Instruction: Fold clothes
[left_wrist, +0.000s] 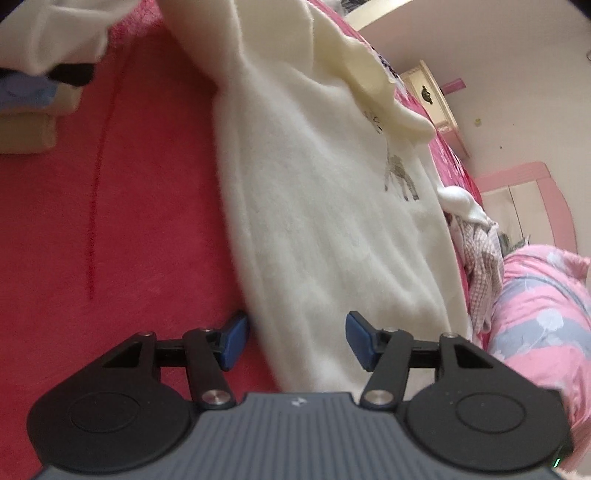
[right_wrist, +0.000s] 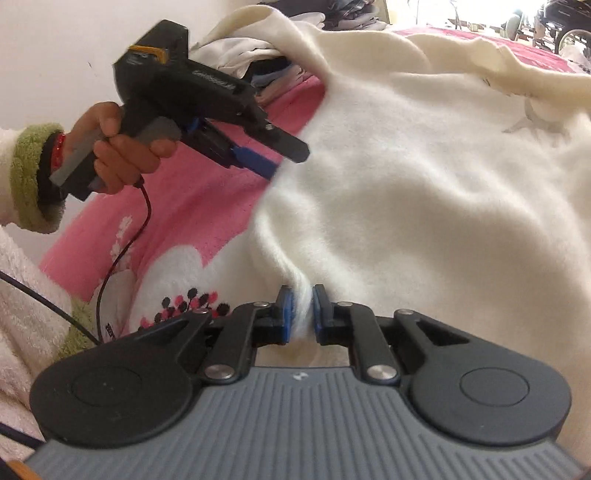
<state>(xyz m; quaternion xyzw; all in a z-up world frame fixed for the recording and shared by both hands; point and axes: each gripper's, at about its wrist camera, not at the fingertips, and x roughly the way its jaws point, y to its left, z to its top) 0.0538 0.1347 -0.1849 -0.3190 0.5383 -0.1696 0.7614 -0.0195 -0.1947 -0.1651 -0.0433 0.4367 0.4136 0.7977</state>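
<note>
Right claw (right_wrist: 303, 314) pinching fold of cream sweater (right_wrist: 424, 192) at its 12 o'clock. Left claw (left_wrist: 295, 341) spreading apart, sweater edge lying between pads, on red bed (left_wrist: 129, 240).

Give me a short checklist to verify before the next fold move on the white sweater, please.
1. Right gripper pinches the sweater hem: ok, fabric is bunched between its pads.
2. Left gripper holds the sweater: not ok, its jaws are open over the side edge.
3. Sweater body lies flat on the red blanket: not ok, it is wrinkled near the right grip.
4. Sleeve is laid in: cannot tell.
5. Folded stack is apart from the sweater: ok.
</note>
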